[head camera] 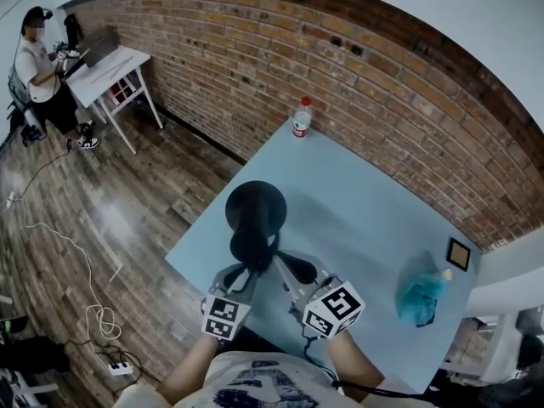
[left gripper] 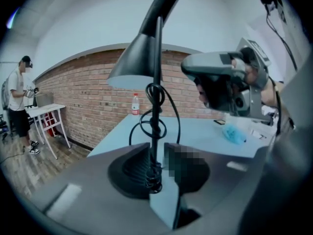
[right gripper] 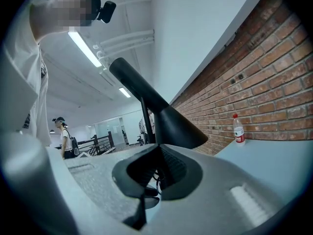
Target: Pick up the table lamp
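At the near edge of a pale blue table, in the lower centre of the head view, a black table lamp is seen gripped from both sides. The left gripper is closed on the lamp's thin stem low down, where the cord is coiled round it, with no gap left at the pads. The right gripper is drawn almost together, only a narrow slit being left, in which stem and cord loops are caught; it is judged to be clamped on the same stretch of stem. The shade is carried high, in the upper centre of the left gripper view. Whether the base is resting on the table cannot be made out. A plastic bottle is stood at the far edge by the brick wall, and a blue bag is seen at lower right, both well apart from the lamp. The lamp is judged rigid and fairly light, but top-heavy and smooth on its stem, so slipping or swinging could be expected. A hold low on the stem, over the cord wraps, is thought soundest, the thin shade being best left untouched
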